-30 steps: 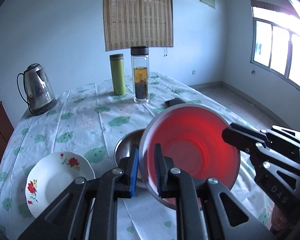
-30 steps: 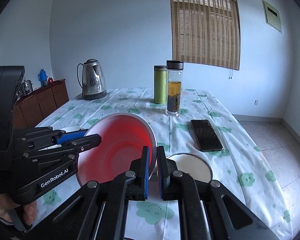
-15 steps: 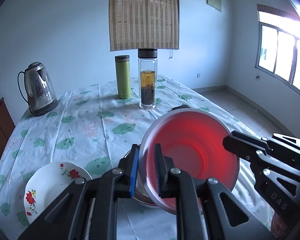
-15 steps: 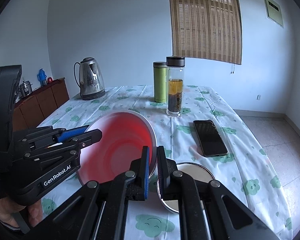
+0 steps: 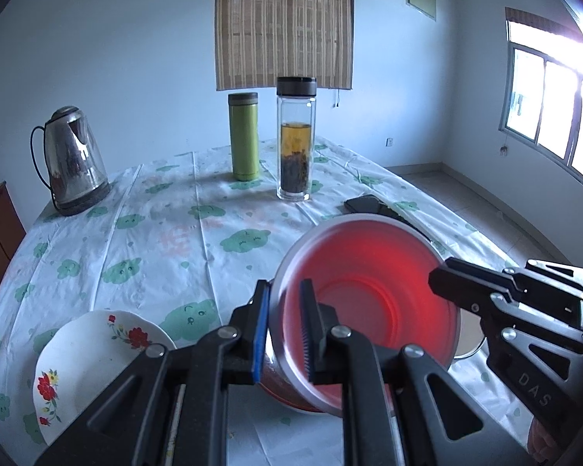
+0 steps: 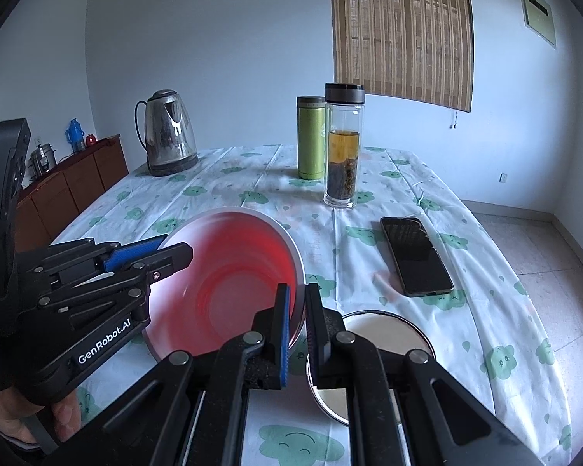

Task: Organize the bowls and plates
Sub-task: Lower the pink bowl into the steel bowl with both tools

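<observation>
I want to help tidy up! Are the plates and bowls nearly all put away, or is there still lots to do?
Not nearly. Nothing looks stacked yet. Right now the left gripper and right gripper both pinch the rim of the red bowl, held above the table. Still waiting on the tablecloth: the flowery plate and a metal bowl.

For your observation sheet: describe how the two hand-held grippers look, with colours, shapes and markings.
Both are black, built of angular bolted links with silver rivets. The left hand-held gripper has blue ribbed pads and white "GenRobot.AI" lettering on its side. The right hand-held gripper shows "DAS" on its side.
</observation>
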